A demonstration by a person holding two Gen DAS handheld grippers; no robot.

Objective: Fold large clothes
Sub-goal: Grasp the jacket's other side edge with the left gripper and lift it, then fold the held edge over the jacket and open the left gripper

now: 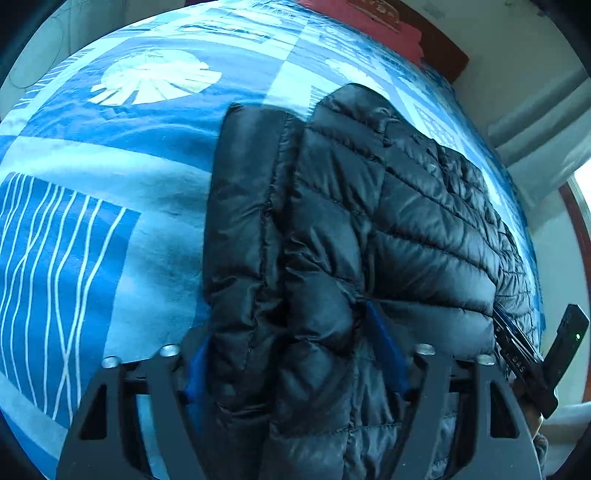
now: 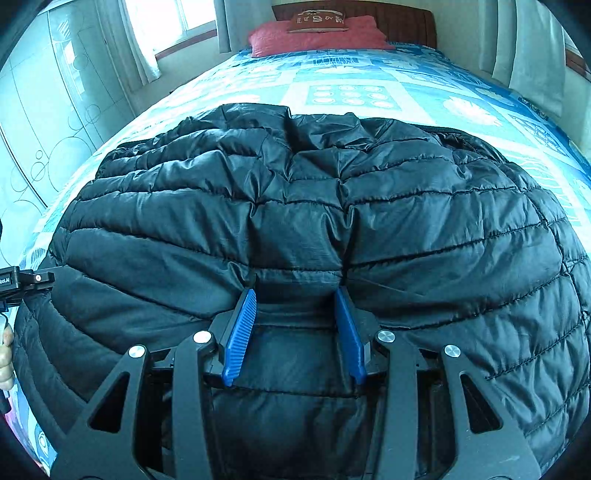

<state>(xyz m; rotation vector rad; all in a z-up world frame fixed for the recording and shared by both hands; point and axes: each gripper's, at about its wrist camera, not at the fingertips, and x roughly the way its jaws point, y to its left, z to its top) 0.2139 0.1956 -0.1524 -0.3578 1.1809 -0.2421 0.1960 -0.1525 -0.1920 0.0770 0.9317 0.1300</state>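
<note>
A black quilted puffer jacket (image 1: 369, 221) lies on a blue patterned bedspread (image 1: 92, 206), its sleeve folded along its left side. My left gripper (image 1: 291, 332) has its blue fingers (image 1: 384, 347) wide apart with a thick bunch of the jacket's near edge between them. In the right wrist view the jacket (image 2: 314, 206) fills the middle. My right gripper (image 2: 295, 291) has its blue fingers (image 2: 240, 332) apart, pressed into the jacket's near edge, with a fold of fabric between them.
The bedspread (image 2: 369, 85) stretches away to a red pillow (image 2: 317, 35) and a dark headboard (image 2: 406, 18). A window with curtains (image 2: 147, 33) is at far left. The other gripper's body (image 1: 554, 354) shows at the right edge of the left wrist view.
</note>
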